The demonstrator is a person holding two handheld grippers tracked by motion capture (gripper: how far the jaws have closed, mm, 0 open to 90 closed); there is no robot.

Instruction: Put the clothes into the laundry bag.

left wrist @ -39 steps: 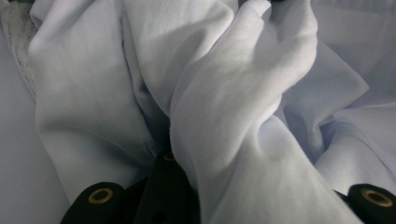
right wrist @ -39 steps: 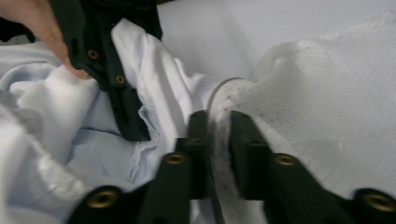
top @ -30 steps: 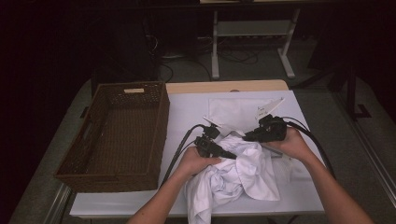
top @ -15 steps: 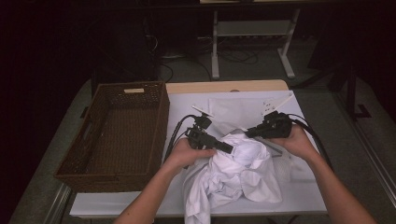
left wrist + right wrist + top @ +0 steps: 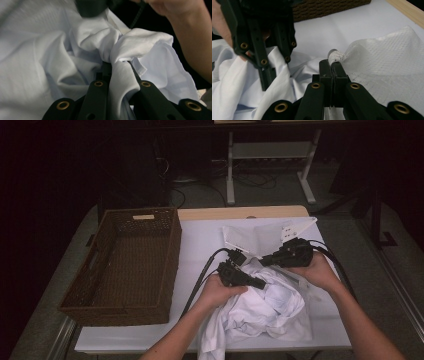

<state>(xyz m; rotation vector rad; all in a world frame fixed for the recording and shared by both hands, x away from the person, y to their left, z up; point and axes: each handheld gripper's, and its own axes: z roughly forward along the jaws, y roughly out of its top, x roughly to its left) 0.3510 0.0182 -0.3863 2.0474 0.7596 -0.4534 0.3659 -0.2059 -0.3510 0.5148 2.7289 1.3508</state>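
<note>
One table (image 5: 205, 232), covered in a white sheet, takes up the middle of the high view. On its left part stands one dark brown wicker basket (image 5: 172, 250), rectangular with a handle slot in the far wall.

One white shirt (image 5: 272, 312) lies crumpled in the lower centre of that view, thin smooth cloth in soft folds, one part hanging over the near table edge at the bottom. Just above it, in the upper right of the table, lies one white mesh bag (image 5: 250, 240), a see-through netted weave, partly flattened.

Two grippers meet over the shirt. The left gripper (image 5: 257, 283), at centre, has just been closing its jaws, and in the left gripper view a bunched fold of shirt (image 5: 120, 52) is pinched between them. The right gripper (image 5: 265, 260), right of centre, holds its jaws tight together on a gathered corner of the mesh bag (image 5: 335, 55), seen in the right gripper view. The two tools stand just beside each other, their black cables (image 5: 200, 280) trailing across the sheet.
</note>
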